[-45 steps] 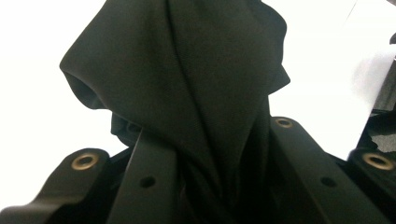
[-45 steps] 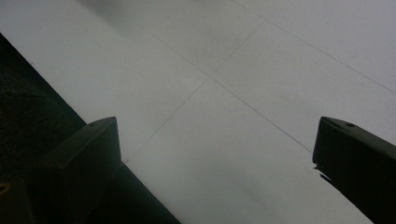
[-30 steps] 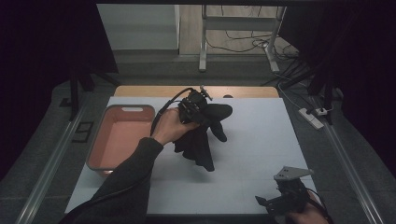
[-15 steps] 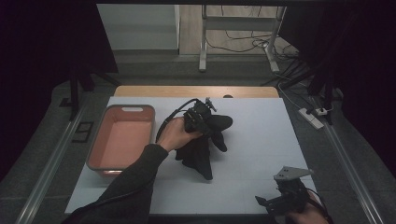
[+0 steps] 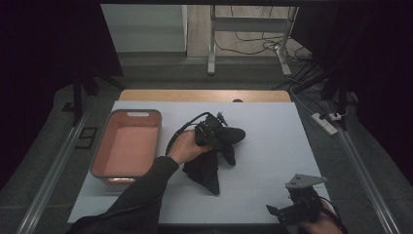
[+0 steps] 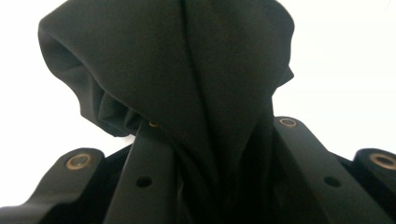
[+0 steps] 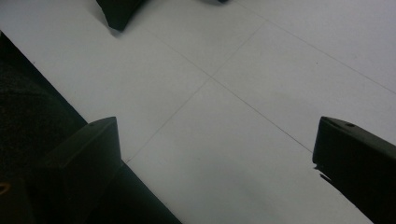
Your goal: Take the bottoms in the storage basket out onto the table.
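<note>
The high view looks forward and down on the white rectangular worktop (image 5: 272, 161); each claw view skims close over that same surface

garment (image 6: 196, 70): matt black cloth | tub (image 5: 104, 144): smooth pink plastic | table (image 5: 272, 151): matt white

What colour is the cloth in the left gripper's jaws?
Plain black cloth, no pattern; the left gripper view shows it best.
</note>
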Demonstrator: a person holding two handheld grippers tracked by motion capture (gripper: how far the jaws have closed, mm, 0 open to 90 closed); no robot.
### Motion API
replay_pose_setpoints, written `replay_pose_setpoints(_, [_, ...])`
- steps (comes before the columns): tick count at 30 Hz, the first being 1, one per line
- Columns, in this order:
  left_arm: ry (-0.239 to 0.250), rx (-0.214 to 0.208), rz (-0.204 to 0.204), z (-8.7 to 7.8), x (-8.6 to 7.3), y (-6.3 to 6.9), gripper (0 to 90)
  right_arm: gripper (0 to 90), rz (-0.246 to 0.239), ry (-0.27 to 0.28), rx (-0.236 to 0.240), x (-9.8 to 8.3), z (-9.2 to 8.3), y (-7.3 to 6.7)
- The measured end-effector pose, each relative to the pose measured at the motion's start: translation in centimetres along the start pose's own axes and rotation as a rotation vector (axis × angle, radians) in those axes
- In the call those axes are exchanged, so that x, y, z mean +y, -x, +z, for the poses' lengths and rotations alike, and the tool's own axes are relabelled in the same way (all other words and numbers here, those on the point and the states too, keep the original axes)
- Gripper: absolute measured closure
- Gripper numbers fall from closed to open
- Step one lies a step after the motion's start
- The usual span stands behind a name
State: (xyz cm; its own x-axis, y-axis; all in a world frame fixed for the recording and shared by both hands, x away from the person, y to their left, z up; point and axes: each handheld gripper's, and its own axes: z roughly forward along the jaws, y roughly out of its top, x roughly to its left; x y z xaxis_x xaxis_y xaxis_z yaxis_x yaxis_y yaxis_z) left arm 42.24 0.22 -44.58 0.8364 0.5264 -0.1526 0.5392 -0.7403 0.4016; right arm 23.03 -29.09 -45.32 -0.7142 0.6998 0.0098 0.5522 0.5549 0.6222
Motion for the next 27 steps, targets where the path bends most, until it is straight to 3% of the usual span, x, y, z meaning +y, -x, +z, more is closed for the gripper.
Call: replay_pose_setpoints(27, [-0.061,0.012,-0.014,4.4,-2.2,-1.1,67.7,1.3,-0.008,-0.006,0.0,0.0,0.0,-0.1])
